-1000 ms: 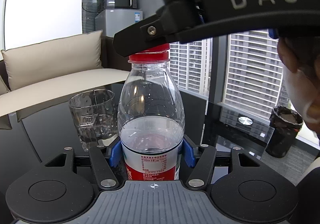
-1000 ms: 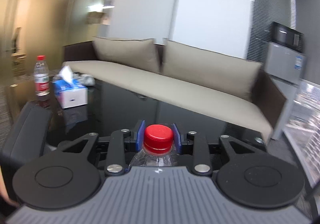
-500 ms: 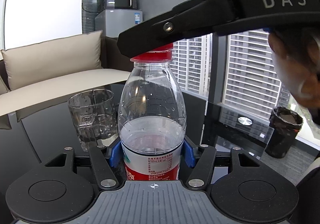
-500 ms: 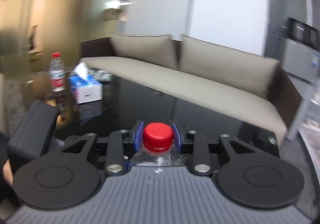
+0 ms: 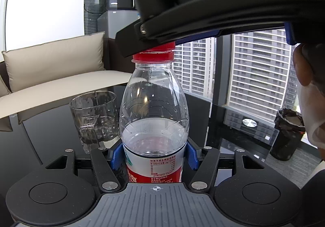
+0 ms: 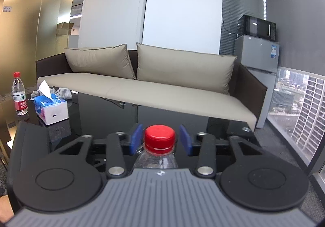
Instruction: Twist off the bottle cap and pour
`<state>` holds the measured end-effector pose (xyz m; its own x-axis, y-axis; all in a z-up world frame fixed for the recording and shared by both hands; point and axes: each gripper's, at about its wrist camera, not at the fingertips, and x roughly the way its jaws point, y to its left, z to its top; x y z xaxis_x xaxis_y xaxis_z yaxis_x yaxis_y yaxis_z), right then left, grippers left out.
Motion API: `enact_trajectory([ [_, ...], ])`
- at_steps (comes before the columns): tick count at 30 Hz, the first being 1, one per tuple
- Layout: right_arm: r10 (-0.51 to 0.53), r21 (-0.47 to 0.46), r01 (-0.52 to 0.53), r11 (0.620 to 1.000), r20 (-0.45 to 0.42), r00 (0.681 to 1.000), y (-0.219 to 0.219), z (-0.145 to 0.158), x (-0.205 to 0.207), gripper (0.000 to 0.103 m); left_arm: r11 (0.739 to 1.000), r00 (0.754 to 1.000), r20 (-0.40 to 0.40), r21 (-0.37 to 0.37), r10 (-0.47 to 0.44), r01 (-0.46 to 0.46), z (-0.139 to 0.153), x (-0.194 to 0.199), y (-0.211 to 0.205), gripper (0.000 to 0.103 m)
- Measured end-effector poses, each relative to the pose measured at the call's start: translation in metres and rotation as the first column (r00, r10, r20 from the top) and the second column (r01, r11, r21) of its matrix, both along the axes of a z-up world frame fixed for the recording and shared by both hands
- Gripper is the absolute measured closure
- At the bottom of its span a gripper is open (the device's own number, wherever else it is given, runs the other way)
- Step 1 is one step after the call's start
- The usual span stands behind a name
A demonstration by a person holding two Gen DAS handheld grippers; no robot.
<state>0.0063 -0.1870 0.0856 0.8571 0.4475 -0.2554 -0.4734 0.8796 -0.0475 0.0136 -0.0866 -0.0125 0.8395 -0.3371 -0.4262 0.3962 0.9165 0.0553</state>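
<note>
A clear water bottle (image 5: 154, 117) with a red label stands upright on the black glass table (image 5: 50, 125), about half full. My left gripper (image 5: 154, 156) is shut on its lower body. Its red cap (image 6: 159, 138) sits on the neck, also showing in the left wrist view (image 5: 153, 54). My right gripper (image 6: 160, 139) is over the cap, its blue pads (image 6: 135, 138) standing a little off the cap on both sides, open. An empty glass mug (image 5: 94, 119) stands just left of and behind the bottle.
A beige sofa (image 6: 142, 89) runs along the table's far side. A second bottle (image 6: 19, 95), a tissue box (image 6: 50, 108) and a grey cloth (image 6: 63, 92) sit at the far left. A bin (image 5: 288, 133) stands by the window.
My right gripper was shut on the cap and turning with it; now its pads have opened off the cap and the view has swung back. The bottle and left gripper have not moved.
</note>
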Motion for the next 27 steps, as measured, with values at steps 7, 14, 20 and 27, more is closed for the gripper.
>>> enact_trajectory([
  [7, 0.046, -0.043, -0.045, 0.998, 0.021, 0.999, 0.001, 0.0, 0.0, 0.071, 1.0, 1.0, 0.003, -0.005, -0.001, 0.001, -0.006, -0.007, 0.007, 0.047],
  [14, 0.182, -0.064, -0.18, 0.982, 0.026, 0.983, -0.014, 0.0, 0.01, 0.072, 1.0, 1.0, 0.0, -0.013, -0.002, 0.002, -0.006, -0.011, 0.013, 0.047],
  [20, 0.384, -0.071, -0.382, 0.921, 0.018, 0.923, -0.037, 0.004, 0.026, 0.072, 1.0, 1.0, 0.001, -0.013, -0.003, 0.003, -0.005, -0.016, 0.02, 0.047],
  [27, 0.398, -0.012, -0.398, 0.917, -0.01, 0.917, -0.051, 0.012, 0.029, 0.056, 1.0, 1.0, 0.004, -0.011, -0.004, 0.004, -0.002, -0.022, 0.027, 0.047],
])
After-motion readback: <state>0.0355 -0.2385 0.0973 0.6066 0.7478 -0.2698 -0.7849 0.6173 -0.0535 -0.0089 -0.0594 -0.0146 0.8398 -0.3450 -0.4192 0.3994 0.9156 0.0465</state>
